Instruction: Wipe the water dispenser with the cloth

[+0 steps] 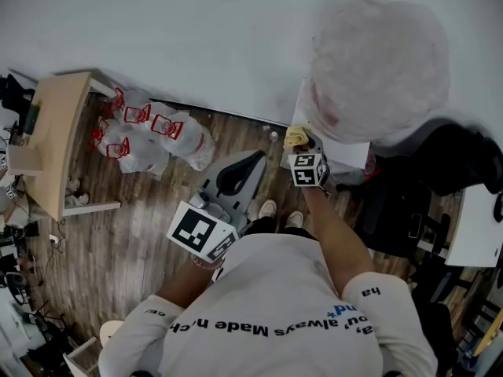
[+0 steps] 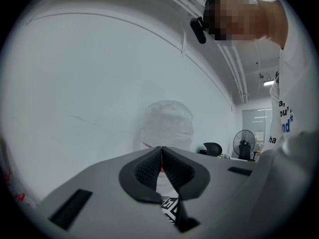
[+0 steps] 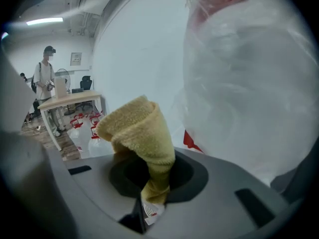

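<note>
The water dispenser [image 1: 334, 136] is a white cabinet by the wall, topped by a big bottle wrapped in clear plastic [image 1: 379, 65]. My right gripper [image 1: 302, 141] is shut on a yellow cloth [image 1: 296, 136] at the dispenser's left front edge; in the right gripper view the cloth [image 3: 142, 136] sticks up from the jaws right beside the wrapped bottle [image 3: 249, 78]. My left gripper [image 1: 236, 181] is held lower and to the left, away from the dispenser, jaws shut with nothing between them. In the left gripper view the wrapped bottle [image 2: 167, 123] shows ahead against the white wall.
Several empty water jugs with red handles [image 1: 153, 136] lie on the wooden floor by the wall. A wooden table [image 1: 55, 144] stands at the left. Black office chairs [image 1: 440, 179] crowd the right. A person [image 3: 46, 81] stands far off behind a table.
</note>
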Demonstrator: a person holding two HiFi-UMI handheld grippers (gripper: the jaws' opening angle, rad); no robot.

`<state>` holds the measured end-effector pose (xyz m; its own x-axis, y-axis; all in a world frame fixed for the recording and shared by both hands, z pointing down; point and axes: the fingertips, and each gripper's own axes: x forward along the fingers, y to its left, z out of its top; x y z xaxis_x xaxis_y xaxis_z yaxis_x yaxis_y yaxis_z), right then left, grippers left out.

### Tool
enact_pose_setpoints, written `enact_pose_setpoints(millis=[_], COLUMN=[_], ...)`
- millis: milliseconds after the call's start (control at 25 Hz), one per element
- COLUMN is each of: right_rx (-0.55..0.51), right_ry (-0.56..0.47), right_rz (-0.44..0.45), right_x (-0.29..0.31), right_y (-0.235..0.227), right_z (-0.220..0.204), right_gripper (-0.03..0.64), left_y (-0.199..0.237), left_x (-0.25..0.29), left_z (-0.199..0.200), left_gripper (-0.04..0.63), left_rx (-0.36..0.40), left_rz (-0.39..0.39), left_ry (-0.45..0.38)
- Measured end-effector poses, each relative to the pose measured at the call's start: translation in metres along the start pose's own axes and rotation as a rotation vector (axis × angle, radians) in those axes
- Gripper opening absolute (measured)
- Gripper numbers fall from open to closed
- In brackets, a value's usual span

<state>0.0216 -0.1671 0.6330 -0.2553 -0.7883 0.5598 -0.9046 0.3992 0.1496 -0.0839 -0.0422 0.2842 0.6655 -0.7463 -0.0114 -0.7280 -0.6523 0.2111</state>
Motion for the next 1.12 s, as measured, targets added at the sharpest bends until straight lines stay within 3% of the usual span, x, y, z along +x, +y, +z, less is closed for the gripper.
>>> enact_pose_setpoints(millis=[280,1120], right_rx=[-0.048,-0.017], right_ry=[0.028,0.023], right_rz=[-0.025,-0.014], right_x=[0.004,-0.014], right_y=[-0.007,-0.031], right_z=[-0.011,-0.032], right_gripper=[0.063,0.063], left_y=[0.004,-0.013], left_x=[0.003,0.023], left_z=[0.001,0.002], left_gripper=[0.02,0.02], left_rx=[-0.003,-0.001], left_rz=[-0.004,-0.042], left_ry=[0.004,-0.007])
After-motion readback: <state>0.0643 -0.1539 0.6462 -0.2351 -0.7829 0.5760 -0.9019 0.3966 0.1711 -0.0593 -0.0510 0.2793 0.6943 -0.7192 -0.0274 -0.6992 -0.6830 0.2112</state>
